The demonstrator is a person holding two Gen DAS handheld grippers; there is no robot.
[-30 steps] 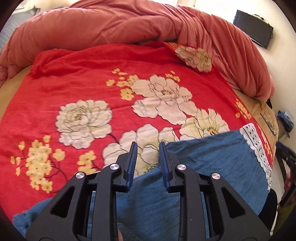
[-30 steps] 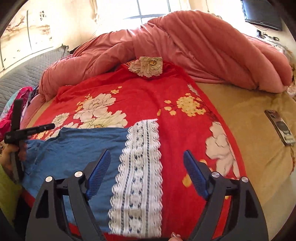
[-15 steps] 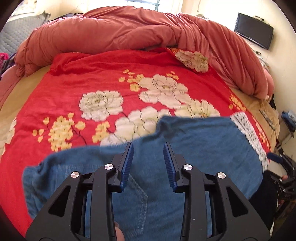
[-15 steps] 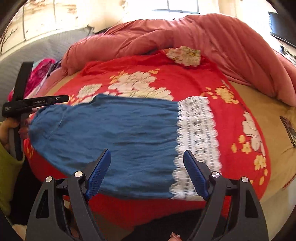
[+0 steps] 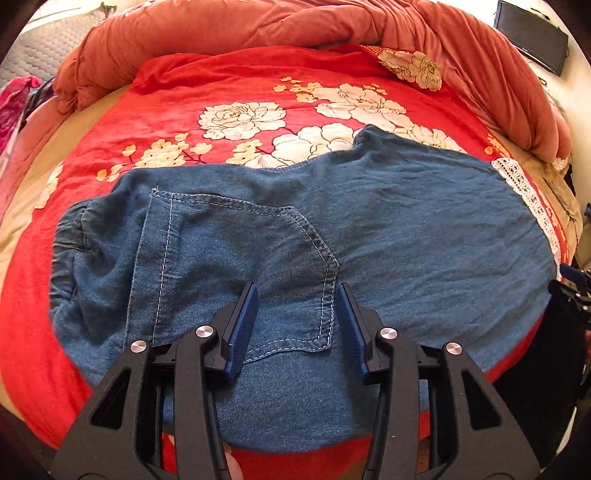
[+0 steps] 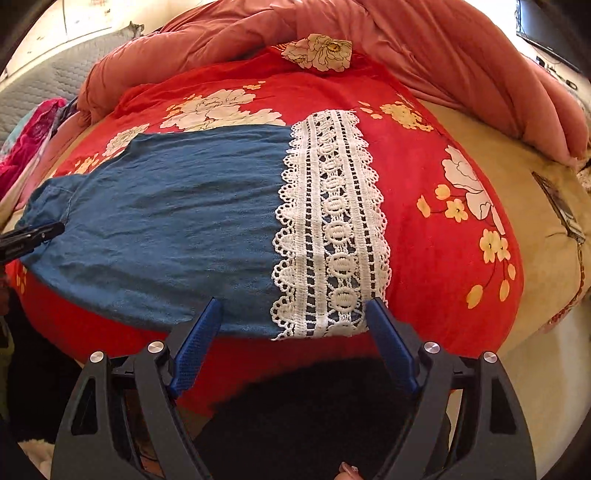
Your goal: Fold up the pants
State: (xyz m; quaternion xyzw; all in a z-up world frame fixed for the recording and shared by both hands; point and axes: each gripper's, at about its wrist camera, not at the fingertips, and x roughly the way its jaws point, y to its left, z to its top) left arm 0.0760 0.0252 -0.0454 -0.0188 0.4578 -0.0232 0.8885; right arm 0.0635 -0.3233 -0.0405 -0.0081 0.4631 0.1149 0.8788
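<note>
My left tongs (image 5: 294, 325) are spreading apart as I watch, nothing pinched between them; they hang over the seat of the pants (image 5: 295, 236), framing the lower corner of the back pocket (image 5: 236, 273). I read that as a release: the waist end is put down and I am letting go so the cloth lies flat. My right tongs (image 6: 293, 347) stand wide and empty at the near edge of the bed, straddling the lace cuff (image 6: 332, 221) at the leg end, placed there, I judge, to take the hem for the next fold.

The pants lie stretched sideways across the red flowered blanket (image 6: 424, 166), waist toward nine o'clock and cuff toward three in the right view, near edge hanging slightly over the bed's front. They look already doubled leg on leg. Beyond, at twelve o'clock, the pink duvet (image 5: 258, 22) is bunched out of the way, leaving room to work.
</note>
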